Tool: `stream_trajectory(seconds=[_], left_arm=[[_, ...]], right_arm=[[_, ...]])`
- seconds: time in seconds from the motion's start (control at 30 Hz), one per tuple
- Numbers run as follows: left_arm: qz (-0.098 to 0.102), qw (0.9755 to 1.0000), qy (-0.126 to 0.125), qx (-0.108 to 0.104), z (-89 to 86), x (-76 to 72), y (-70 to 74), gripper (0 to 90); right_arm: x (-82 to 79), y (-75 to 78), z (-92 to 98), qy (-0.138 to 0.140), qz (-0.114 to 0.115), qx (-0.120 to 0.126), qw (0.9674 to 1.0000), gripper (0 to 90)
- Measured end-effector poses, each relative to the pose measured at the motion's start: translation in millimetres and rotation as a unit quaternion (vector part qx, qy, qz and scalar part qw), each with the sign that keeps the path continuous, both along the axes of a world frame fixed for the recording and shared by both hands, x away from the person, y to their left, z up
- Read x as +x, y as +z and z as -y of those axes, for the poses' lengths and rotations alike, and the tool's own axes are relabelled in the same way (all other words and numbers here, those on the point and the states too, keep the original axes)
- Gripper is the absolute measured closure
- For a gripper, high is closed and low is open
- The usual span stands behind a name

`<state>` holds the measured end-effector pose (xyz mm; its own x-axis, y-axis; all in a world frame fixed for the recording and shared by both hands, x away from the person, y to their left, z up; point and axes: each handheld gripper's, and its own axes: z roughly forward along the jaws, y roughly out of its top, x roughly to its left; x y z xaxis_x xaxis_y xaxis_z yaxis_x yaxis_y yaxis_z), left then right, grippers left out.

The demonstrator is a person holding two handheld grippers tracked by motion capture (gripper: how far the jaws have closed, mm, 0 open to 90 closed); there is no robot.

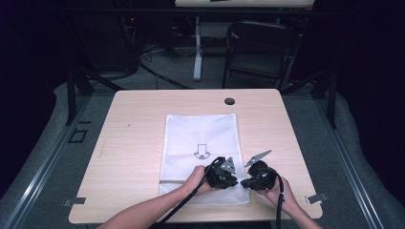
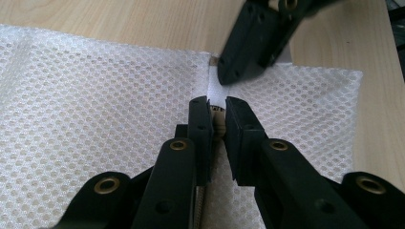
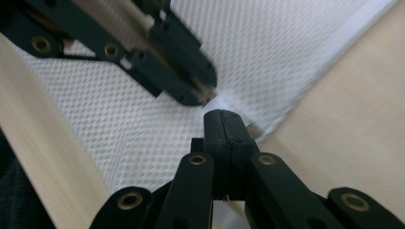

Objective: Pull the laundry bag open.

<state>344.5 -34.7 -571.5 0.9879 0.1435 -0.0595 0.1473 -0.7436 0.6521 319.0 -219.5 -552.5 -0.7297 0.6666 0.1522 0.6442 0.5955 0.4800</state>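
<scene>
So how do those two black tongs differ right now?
The left black tongs show a narrow gap between their tips, clamping a small tan zipper pull; the right black tongs are pressed fully together at the edge of the white mesh bag. The left sits over the bag, the right at its side edge. Both meet at the bag's near end.

A white mesh bag [image 1: 201,143], patterned with a fine honeycomb weave [image 2: 95,95], is printed with a small dark arrow mark [image 1: 201,151], perhaps a logo. The table [image 1: 133,138] is pale wood-grained. Both grippers [image 2: 217,114] [image 3: 224,125] are black, studded with brass-coloured rivets.
</scene>
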Motion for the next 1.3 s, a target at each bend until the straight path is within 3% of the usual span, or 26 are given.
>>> stream_trajectory(seconds=[0.1, 0.23, 0.43, 0.47, 0.5, 0.83, 0.97, 1.1, 1.3], left_arm=[[-0.010, 0.9999, 0.003, -0.007, -1.6, 0.7, -1.4, 81.8], [-0.007, 0.9999, 0.002, -0.007, -1.7, 0.0, -1.4, 81.8], [-0.002, 1.0000, 0.002, -0.005, -3.1, -1.3, -1.2, 82.0], [-0.002, 1.0000, 0.003, -0.005, -3.0, -1.4, -1.3, 82.0], [-0.002, 1.0000, 0.004, -0.006, -2.9, -1.6, -1.4, 82.0], [0.000, 1.0000, 0.001, -0.005, -3.9, -1.8, -1.2, 82.1], [0.001, 1.0000, -0.002, -0.004, -4.4, -1.9, -0.9, 82.1], [0.004, 1.0000, -0.003, 0.003, -4.7, -1.5, -0.1, 82.2], [0.004, 0.9999, -0.011, -0.003, -4.9, -1.0, -0.3, 82.2]], right_arm=[[1.4, 7.4, 2.4, -0.011, 0.026, 0.020, 0.9994, 90.0], [3.8, -1.0, -0.7, -0.007, 0.012, -0.001, 0.9999, 90.0], [3.8, -6.0, -2.6, -0.007, 0.006, -0.006, 0.9999, 90.0], [3.3, -7.2, -3.0, -0.014, 0.005, 0.006, 0.9999, 90.0], [4.1, -5.7, -3.0, -0.011, -0.001, -0.002, 0.9999, 90.0], [4.1, -5.1, -3.5, -0.007, 0.004, -0.017, 0.9998, 90.0], [3.7, -5.8, -3.8, -0.013, 0.002, -0.006, 0.9999, 90.0], [3.9, -5.8, -3.3, -0.012, 0.003, -0.008, 0.9999, 90.0], [3.8, -5.7, -3.3, -0.013, 0.002, -0.009, 0.9999, 90.0]])
